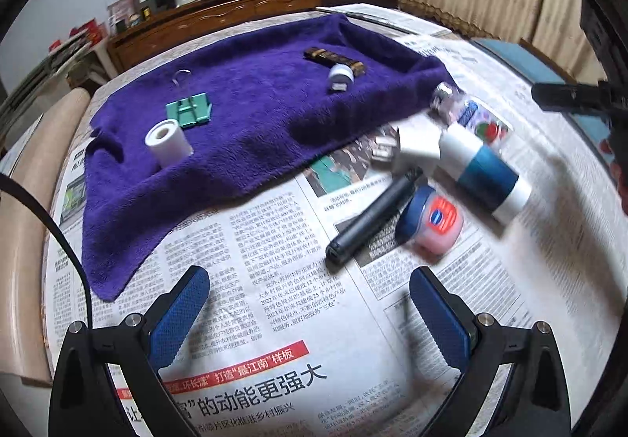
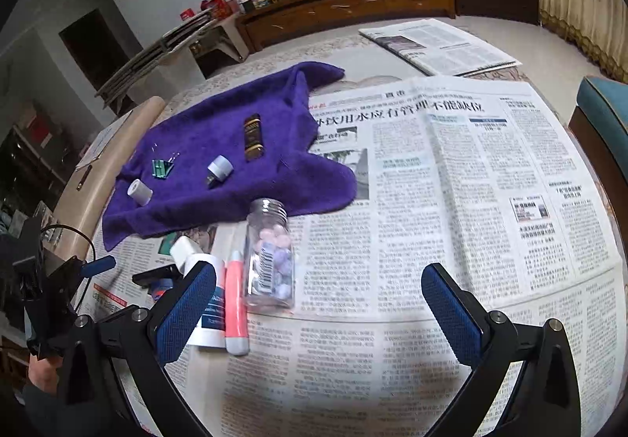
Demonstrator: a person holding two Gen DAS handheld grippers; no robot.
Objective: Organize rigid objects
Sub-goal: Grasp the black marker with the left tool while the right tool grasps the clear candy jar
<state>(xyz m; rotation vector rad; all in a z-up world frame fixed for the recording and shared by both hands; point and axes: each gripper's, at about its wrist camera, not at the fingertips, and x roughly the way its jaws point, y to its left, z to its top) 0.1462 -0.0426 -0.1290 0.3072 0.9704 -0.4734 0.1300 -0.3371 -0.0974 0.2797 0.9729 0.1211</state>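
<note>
The left gripper [image 1: 308, 313] hangs with jaws spread wide, holding nothing; the right gripper [image 2: 320, 313] likewise, jaws wide apart, empty.

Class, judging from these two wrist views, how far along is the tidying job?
Done: four small items, including the white roll, lie on the purple towel. In hand: nothing; left gripper and right gripper are open. Left: clear pill bottle, black pen and others on newspaper.

Dim indoor light, soft shadows, fisheye-bent edges, motion blur at right
</note>
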